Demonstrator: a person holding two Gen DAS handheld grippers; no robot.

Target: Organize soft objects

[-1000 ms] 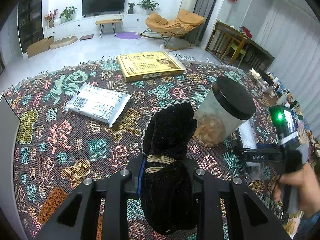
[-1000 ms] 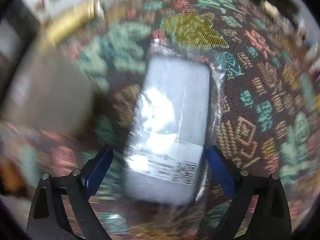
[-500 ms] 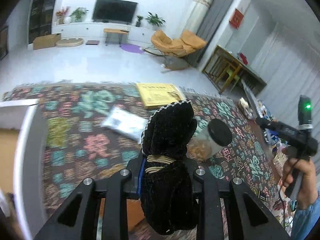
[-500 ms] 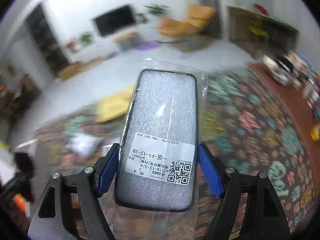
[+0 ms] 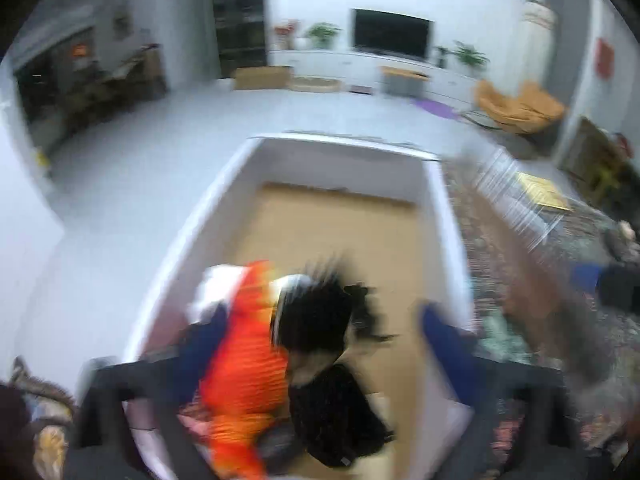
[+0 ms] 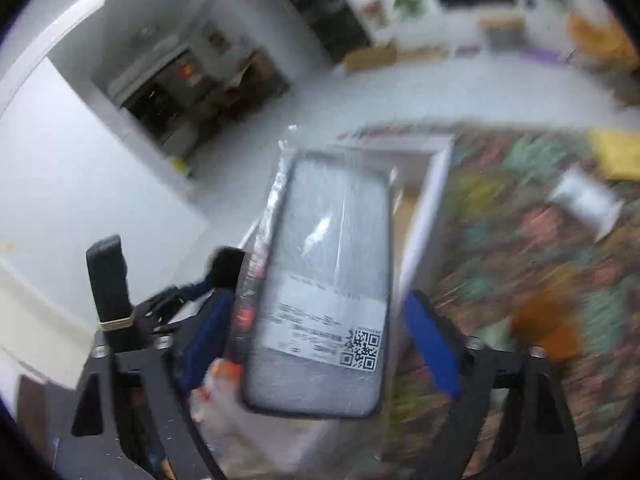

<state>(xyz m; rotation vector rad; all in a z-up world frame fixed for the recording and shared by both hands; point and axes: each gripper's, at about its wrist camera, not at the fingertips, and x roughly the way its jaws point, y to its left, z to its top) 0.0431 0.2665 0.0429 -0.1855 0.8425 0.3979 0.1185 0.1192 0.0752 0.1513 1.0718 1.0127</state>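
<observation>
Your left gripper (image 5: 320,336) hung over the near end of the box (image 5: 440,200), with the glove (image 5: 332,400) and a toy (image 5: 248,368) lying side by side inside it, toy to the left. The box sat at the left edge of the table (image 5: 520,280), and a packet (image 6: 588,200) and a flat carton (image 5: 542,196) lay farther right on the cloth. Your right gripper (image 6: 316,344) was near the box's right wall, the bagged pad (image 6: 332,280) between its fingers.
</observation>
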